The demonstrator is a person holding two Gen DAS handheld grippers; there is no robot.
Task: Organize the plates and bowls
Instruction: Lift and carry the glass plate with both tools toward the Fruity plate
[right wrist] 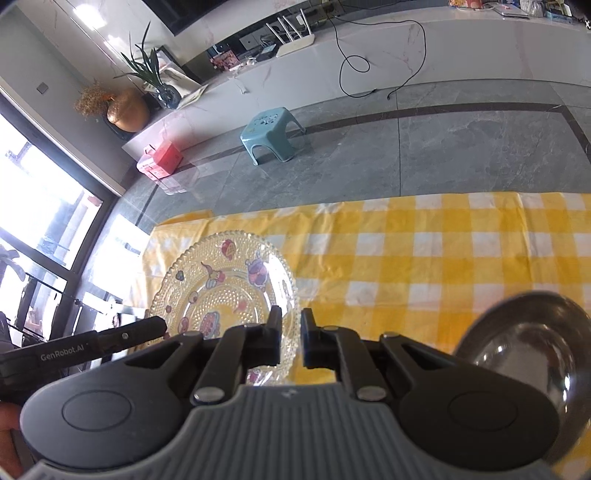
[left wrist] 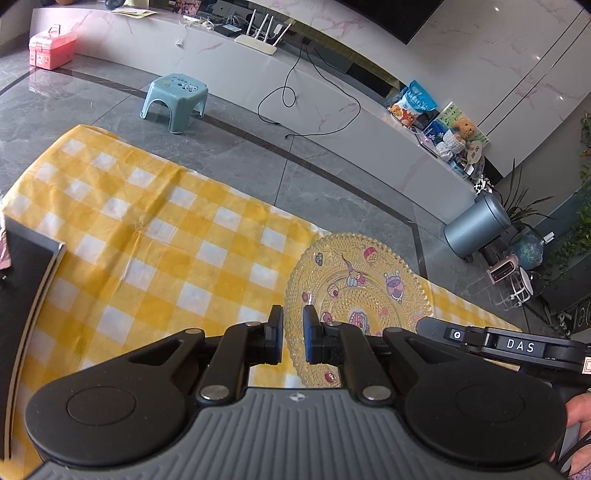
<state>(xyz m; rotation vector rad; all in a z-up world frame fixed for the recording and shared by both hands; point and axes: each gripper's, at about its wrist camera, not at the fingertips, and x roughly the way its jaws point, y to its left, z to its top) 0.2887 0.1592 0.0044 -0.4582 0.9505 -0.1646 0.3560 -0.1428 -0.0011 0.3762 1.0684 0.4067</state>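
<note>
Yellow checked cloth (left wrist: 155, 236), grey tile floor (left wrist: 332, 173), both tongs (left wrist: 293, 338) (right wrist: 289, 338) pinching the glass plate (left wrist: 354, 280).

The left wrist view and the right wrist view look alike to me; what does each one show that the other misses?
Only the left wrist view shows a grey bin, toys and packets on the ledge, and a dark board at the table's edge.

Only the right wrist view shows a metal bowl on the cloth, a golden vase, and big windows.

Both show the patterned glass plate, the yellow checked tablecloth, the blue stool, the pink box, the white router, and the other gripper reaching in.
</note>
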